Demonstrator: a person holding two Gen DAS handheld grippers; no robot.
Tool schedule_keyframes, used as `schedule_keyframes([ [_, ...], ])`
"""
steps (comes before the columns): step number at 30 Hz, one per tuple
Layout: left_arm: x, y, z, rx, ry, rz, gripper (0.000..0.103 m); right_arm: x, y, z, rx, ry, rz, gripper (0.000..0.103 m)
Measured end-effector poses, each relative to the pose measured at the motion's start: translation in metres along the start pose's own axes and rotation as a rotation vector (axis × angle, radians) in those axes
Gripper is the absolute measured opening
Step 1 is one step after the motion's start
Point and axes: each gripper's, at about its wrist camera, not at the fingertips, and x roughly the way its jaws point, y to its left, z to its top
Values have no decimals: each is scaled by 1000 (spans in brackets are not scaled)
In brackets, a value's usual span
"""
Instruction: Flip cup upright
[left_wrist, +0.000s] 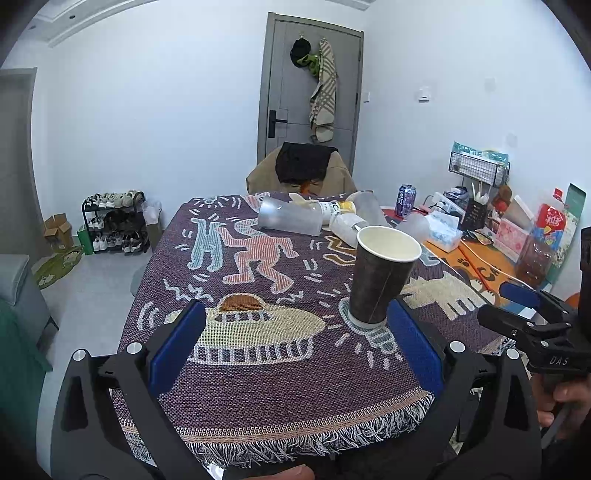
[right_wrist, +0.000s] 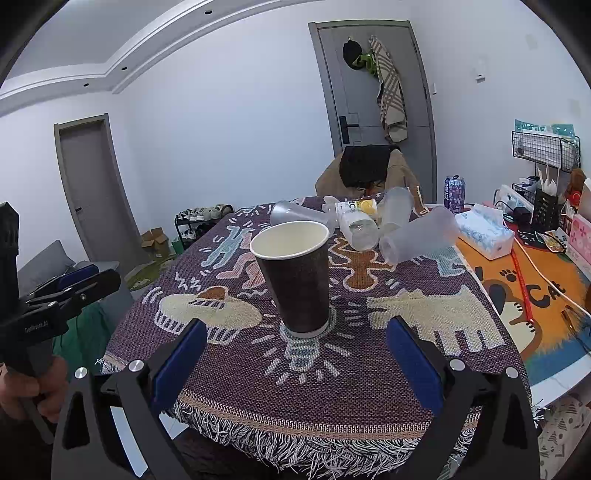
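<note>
The dark paper cup (right_wrist: 295, 280) stood upright, mouth up, at the centre of the right wrist frame on the patterned cloth (right_wrist: 332, 387) covering the worktop. Both the left gripper (left_wrist: 295, 332) and right gripper (right_wrist: 295, 343) had jaws apart, holding nothing.

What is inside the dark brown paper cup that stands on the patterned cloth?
The dark brown paper cup stands upright, mouth open. Only its plain white inner wall shows near the rim, with nothing against it. The bottom is hidden by the cup's own wall, so its contents cannot be told.
</note>
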Motion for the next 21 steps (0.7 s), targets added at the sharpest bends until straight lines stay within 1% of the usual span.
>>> schedule_keyframes([
  [21, -1, -1, 3, 8, 0, -3, 98, 2, -1, -1, -2, 8, -5, 95],
])
